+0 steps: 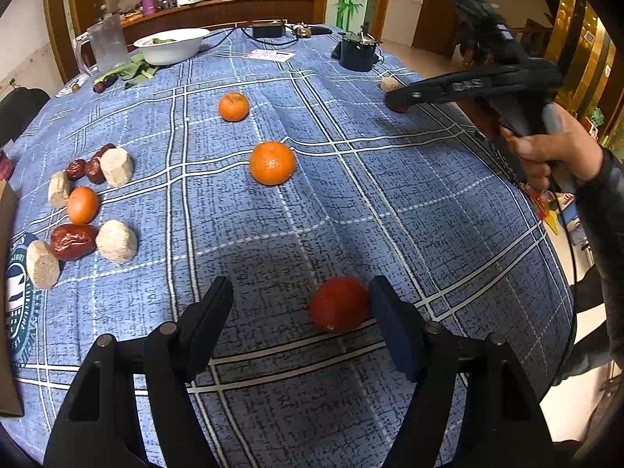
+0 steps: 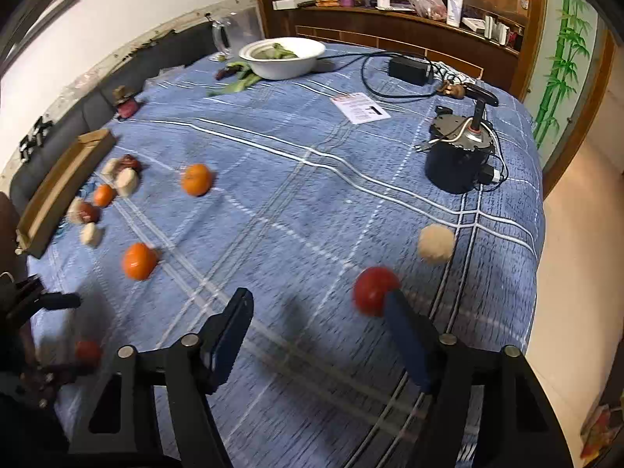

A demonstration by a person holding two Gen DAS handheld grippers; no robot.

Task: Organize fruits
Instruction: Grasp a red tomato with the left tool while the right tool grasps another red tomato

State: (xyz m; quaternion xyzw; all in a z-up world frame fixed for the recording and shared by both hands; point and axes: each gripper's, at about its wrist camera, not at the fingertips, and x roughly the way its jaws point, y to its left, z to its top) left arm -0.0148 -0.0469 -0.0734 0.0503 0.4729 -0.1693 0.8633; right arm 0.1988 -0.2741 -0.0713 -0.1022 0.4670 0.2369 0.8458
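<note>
- Left wrist view: the left gripper [image 1: 300, 304] stands released, its jaws straddling a red fruit [image 1: 338, 309] that lies just beside the right-hand pad, nearer the camera than the central mandarin [image 1: 272, 162].
- Right gripper [image 2: 316, 312] is also unclenched; a second red fruit [image 2: 374, 290] sits at its right fingertip, well right of that mandarin.
- Judged small, light, smooth and bruisable; best pinched gently across its widest middle.

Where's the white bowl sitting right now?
The round white bowl sits at the far edge of the blue plaid tablecloth, left of centre in the right wrist view, between the clear glass mug and the black power adapter.
</note>
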